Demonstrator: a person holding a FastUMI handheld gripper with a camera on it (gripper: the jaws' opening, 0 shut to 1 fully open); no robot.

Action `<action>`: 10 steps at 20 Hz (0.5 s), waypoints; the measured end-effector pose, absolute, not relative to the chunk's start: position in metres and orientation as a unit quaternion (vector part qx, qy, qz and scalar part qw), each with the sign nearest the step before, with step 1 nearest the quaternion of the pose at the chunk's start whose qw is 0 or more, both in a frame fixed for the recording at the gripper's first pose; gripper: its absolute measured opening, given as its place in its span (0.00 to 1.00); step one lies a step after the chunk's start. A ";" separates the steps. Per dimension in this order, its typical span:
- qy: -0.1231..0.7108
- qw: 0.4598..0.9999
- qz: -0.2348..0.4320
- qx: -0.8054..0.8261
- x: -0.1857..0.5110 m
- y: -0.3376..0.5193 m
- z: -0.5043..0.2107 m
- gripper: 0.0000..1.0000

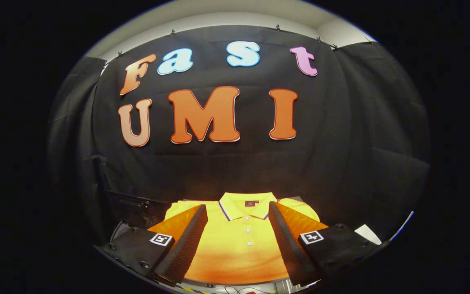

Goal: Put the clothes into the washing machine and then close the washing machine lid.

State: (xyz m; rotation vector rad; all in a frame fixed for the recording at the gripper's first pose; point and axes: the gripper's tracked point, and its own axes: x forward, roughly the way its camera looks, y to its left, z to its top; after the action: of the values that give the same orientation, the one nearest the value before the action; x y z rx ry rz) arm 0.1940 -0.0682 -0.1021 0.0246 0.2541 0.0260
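A: What is seen just ahead of the gripper (238, 218)?

B: A bright yellow short-sleeved polo shirt (241, 245) is seen laid flat and face up, neatly folded. Its collar (246, 206), edged with a thin dark and white stripe, is turned toward the black cloth wall of the booth (235, 163). A small dark label is visible inside the neck, and a row of small white buttons (248, 237) is seen running down the placket.

A: How are the fingers held?

B: The fingers (186, 241) are spread wide apart, one over each side of the shirt. The collar and the buttoned placket are framed in the gap between them. Nothing is gripped; whether the shirt is touched by the fingers cannot be told, and no cloth is seen pinched.

A: What is the shirt resting on?

B: That surface is mostly covered by the shirt. A dark object (137, 206) is made out beside the shirt's sleeve, beyond one finger, but it is too dim to be identified. A pale strip (367, 233) is seen past the other finger, near the base of the cloth wall.
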 end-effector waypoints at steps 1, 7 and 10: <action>0.137 0.990 0.013 0.010 0.204 -0.070 -0.113 0.98; 0.209 0.978 0.018 0.015 0.250 -0.075 -0.168 0.98; 0.249 0.968 0.015 0.018 0.260 -0.076 -0.193 0.98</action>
State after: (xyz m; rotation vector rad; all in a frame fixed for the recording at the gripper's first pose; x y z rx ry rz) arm 0.2600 -0.0764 -0.1931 0.0365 0.5034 0.0302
